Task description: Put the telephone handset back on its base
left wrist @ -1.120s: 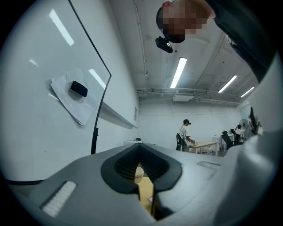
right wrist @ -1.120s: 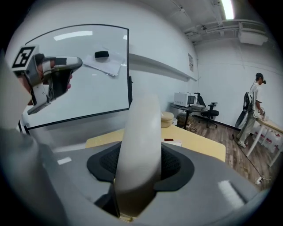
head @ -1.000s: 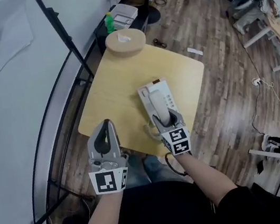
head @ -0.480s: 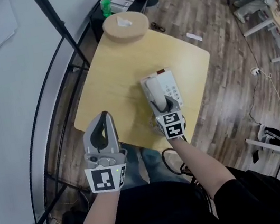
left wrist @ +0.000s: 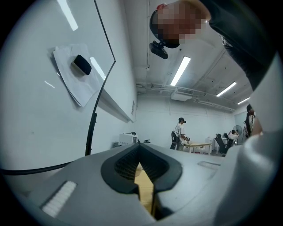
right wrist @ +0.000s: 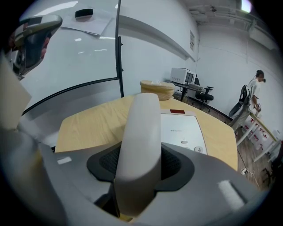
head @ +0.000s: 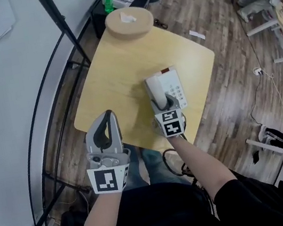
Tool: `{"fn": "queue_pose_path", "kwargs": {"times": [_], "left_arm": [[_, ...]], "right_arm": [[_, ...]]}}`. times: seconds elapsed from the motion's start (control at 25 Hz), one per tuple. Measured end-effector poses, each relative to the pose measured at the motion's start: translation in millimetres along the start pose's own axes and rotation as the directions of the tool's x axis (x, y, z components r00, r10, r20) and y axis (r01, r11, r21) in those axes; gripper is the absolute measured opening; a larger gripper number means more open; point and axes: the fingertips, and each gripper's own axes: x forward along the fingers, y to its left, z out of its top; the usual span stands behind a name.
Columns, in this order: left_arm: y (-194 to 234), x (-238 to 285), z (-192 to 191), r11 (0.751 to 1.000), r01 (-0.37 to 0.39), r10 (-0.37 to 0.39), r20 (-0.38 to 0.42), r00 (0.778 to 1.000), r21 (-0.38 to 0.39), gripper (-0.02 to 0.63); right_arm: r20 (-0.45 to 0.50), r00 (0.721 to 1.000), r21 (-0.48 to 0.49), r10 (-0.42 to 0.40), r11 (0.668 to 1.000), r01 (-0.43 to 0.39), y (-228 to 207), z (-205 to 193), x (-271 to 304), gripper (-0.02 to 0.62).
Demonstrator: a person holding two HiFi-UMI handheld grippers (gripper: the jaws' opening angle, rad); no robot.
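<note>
The white telephone handset [head: 155,88] [right wrist: 139,145] lies along the left side of the white telephone base [head: 174,86] [right wrist: 183,130] on the wooden table [head: 124,75]. My right gripper [head: 165,100] [right wrist: 140,165] is shut on the handset's near end, right over the base. Whether the handset rests in its cradle cannot be told. My left gripper [head: 106,120] [left wrist: 142,170] hangs at the table's near left edge, its jaws closed with nothing between them.
A round wooden box [head: 129,22] [right wrist: 157,89] stands at the table's far corner. Behind it are a low cart with a green bottle [head: 107,0]. A black pole [head: 65,34] and curved white wall [head: 8,95] run along the left. Wood floor [head: 235,93] lies to the right.
The right gripper has brought the handset slightly forward over the base's left side. The left gripper has stayed in place, shut.
</note>
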Motion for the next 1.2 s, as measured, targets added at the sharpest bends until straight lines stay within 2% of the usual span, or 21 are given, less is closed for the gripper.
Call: {"fn": "queue_pose_path", "kwargs": {"times": [0.36,0.6,0.72,0.88,1.0,1.2], "left_arm": [[-3.7,4.2,-2.3,1.0,0.006,-0.006,0.008,1.0,-0.018,-0.002],[-10.6,8.0,-2.8,1.0,0.009,-0.009,0.016,1.0,-0.029,-0.002],[-13.1,7.6,-4.8,0.999,0.016,-0.016,0.009,1.0,-0.029,-0.002],[-18.2,5.6,-4.2,0.999,0.034,-0.034,-0.004,0.999,-0.019,-0.002],[-19.7,5.6,-4.1,0.999,0.04,-0.04,-0.011,0.999,-0.016,-0.002],[-21.7,3.0,-4.2,0.999,0.044,-0.044,-0.006,0.999,-0.014,-0.002]], "right_arm": [[-0.009,1.0,0.006,0.002,1.0,-0.002,1.7,-0.4,-0.4,0.229],[0.051,0.999,0.003,0.014,1.0,-0.015,-2.6,15.1,-25.5,0.229],[0.041,0.999,0.01,0.029,1.0,-0.029,-0.6,10.6,-37.5,0.227],[0.018,0.999,0.003,0.029,1.0,-0.029,-0.7,1.7,-39.8,0.186],[0.042,0.999,-0.009,0.012,1.0,-0.012,-1.2,5.4,-39.6,0.181],[0.114,0.993,0.032,-0.024,0.999,0.02,-2.6,8.7,-40.5,0.161]]}}
